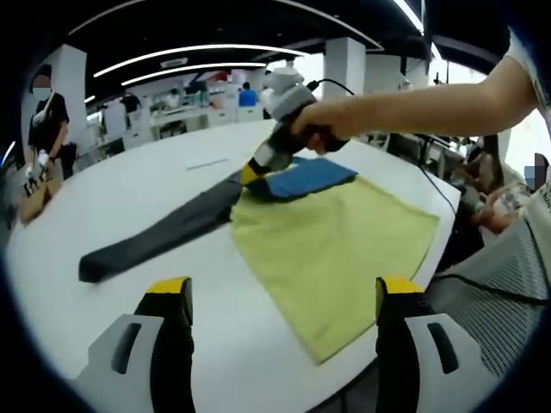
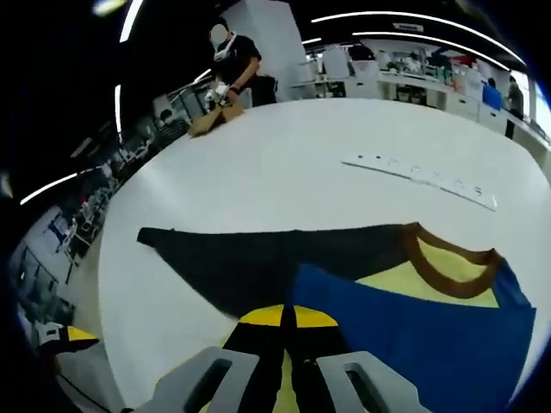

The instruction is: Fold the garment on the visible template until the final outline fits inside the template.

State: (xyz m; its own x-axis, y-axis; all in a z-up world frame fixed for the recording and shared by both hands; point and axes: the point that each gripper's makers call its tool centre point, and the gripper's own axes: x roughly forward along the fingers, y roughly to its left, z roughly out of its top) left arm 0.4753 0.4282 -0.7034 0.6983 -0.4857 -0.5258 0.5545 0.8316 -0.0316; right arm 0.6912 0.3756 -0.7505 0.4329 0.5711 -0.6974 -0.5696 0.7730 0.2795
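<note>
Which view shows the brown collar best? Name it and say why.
The right gripper view: the brown collar curves plainly across it, close up, between the blue and yellow cloth. In the left gripper view that end of the garment lies far off, behind the right gripper, so the collar cannot be made out.

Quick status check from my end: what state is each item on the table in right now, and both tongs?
Garment: partly folded, lying flat on the white table; dark sleeve stretched out to one side; blue part folded over the yellow-green body.
Right tongs: closed, tips at the garment by the blue fold; whether they pinch fabric, cannot tell.
Left tongs: open, hovering above the table edge, holding nothing.
White strip: flat on the table, apart from the garment.
</note>
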